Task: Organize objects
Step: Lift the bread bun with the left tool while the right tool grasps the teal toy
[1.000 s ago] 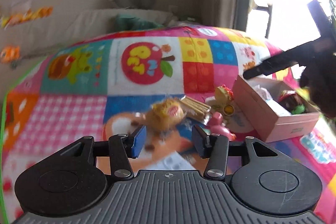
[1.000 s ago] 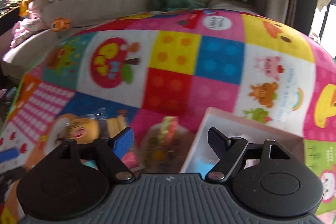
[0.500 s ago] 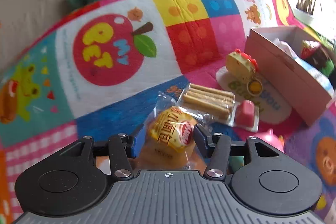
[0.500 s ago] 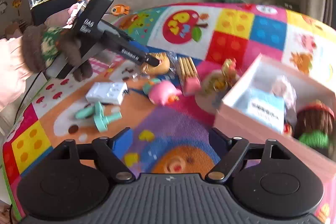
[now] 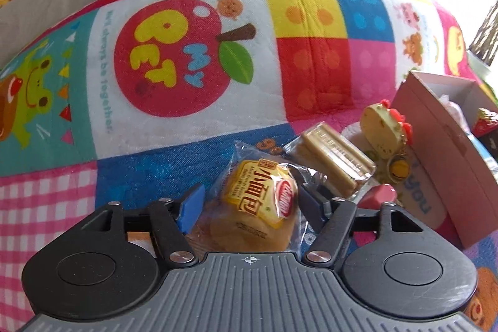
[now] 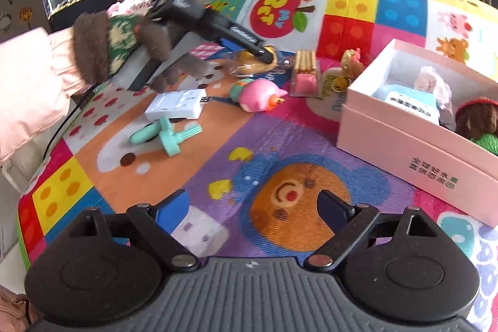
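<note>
We brought our left tool down over a wrapped bun lying on the bright patchwork play mat, its jaws opening with the bun between them but the blue pads not yet pressing on the wrapper. In the right wrist view the same tool reached in from the upper left, gripped by a hand in a furry brown glove, its tip at the bun.

Our right tool hung over a bare purple patch of the mat, jaws opening and nothing between them.

The pink box stood to the right, already holding a blue packet and a brown, fuzzy toy. Near it lay a pack of wafer sticks, a yellow keychain toy, a pink toy, a white adapter and a mint-green plastic piece, all loose on the mat.

We judged the bun to be the item in hand, probably bound for the box. To do it well, we reckoned the pads should straddle the bun's widest part, clear of the wafer pack just beside it, then close gently: soft bread squashes and slick film slips. Pinching only the wrapper's loose edge would risk a dangling, swinging load on the way to the box.
</note>
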A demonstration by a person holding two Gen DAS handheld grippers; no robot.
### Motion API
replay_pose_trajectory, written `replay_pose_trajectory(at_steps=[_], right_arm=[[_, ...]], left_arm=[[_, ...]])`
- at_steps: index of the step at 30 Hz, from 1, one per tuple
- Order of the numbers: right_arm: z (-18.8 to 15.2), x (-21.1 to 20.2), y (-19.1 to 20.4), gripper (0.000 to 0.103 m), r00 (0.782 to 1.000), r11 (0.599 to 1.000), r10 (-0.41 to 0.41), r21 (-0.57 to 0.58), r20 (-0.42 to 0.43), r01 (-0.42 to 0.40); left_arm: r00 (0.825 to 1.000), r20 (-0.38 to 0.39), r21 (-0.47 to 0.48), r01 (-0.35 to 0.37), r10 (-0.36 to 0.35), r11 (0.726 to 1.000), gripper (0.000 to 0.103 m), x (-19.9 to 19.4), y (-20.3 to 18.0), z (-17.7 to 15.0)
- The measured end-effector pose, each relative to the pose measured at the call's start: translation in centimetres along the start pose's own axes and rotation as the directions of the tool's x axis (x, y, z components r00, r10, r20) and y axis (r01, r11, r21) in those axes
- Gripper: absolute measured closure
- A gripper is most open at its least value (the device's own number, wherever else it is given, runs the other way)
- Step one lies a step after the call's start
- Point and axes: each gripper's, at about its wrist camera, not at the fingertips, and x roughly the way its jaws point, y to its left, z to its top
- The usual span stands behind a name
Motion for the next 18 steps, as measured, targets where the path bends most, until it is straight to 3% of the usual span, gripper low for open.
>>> replay_pose_trajectory(at_steps=[4,8,14,18], right_arm=[[0.1,0.1,1.3,0.010,1.000,0.999,-0.005,-0.032,0.004,0.006],[0.2,0.5,2.1,0.010,1.000,0.999,-0.009,-0.037,-0.010,0.009],[0.7,1.4,3.9,0.010,1.000,0.998,0.008,-0.067,-0.011,-0.009],[1.9,3.3,6.2,0.010,0.998,0.995,0.055,-0.081,0.012,-0.054]], left_arm=[[1.000,-0.001,0.003,-0.029,0.029,1.000,0.029,0.5,-0.7,-0.2],[0.999,0.026,-0.010,-0.034,0.034,0.999,0.042,-1.0,-0.8,-1.2],[0.977,0.211,-0.142,0.063,-0.032,0.988,0.043,-11.1,0.4,-5.4],[0.965,0.259,-0.205,0.011,0.043,0.979,0.043,-17.3,0.7,-10.0]])
